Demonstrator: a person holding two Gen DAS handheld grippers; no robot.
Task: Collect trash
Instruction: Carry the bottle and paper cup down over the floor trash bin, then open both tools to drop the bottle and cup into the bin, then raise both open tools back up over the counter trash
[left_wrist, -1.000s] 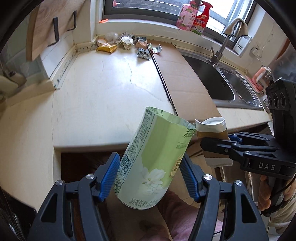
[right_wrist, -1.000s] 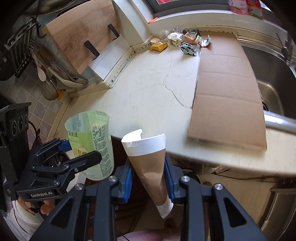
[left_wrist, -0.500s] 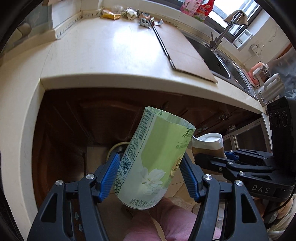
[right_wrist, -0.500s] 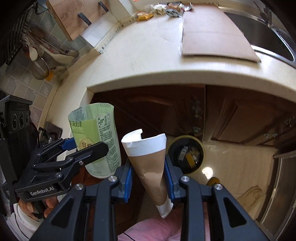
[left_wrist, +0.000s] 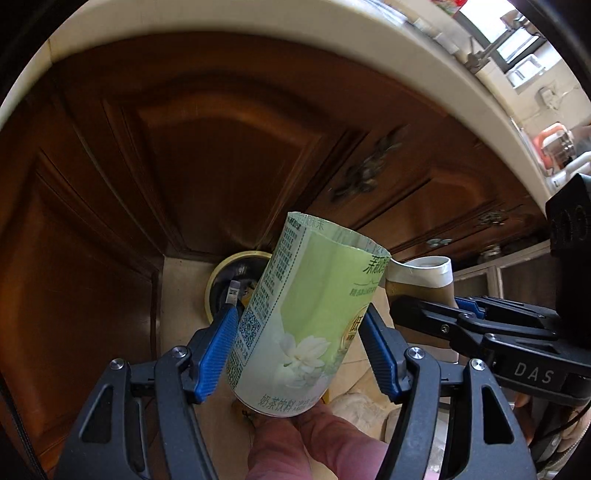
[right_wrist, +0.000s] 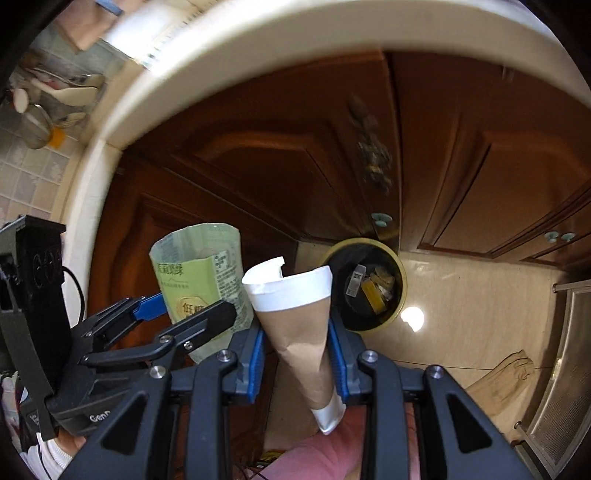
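Both views have dropped from the countertop (right_wrist: 258, 48) to the brown cabinet doors (left_wrist: 207, 155) beneath it, so the two hands have come down toward the floor. That brings the round trash bin (right_wrist: 400, 291), already partly filled, into view just ahead. The left gripper (left_wrist: 297, 347) stays clamped on the green label sleeve (left_wrist: 303, 317), jaws fairly wide. The right gripper (right_wrist: 295, 358) stays narrow, pinching the crushed paper cup (right_wrist: 299, 321). Judging by this, dropping both in the bin comes next.

The green carton (left_wrist: 306, 325) hides half the trash bin (left_wrist: 236, 258); the bin's contents (right_wrist: 369, 288) are too small to identify; cabinet handles (right_wrist: 373, 162) are blurred.
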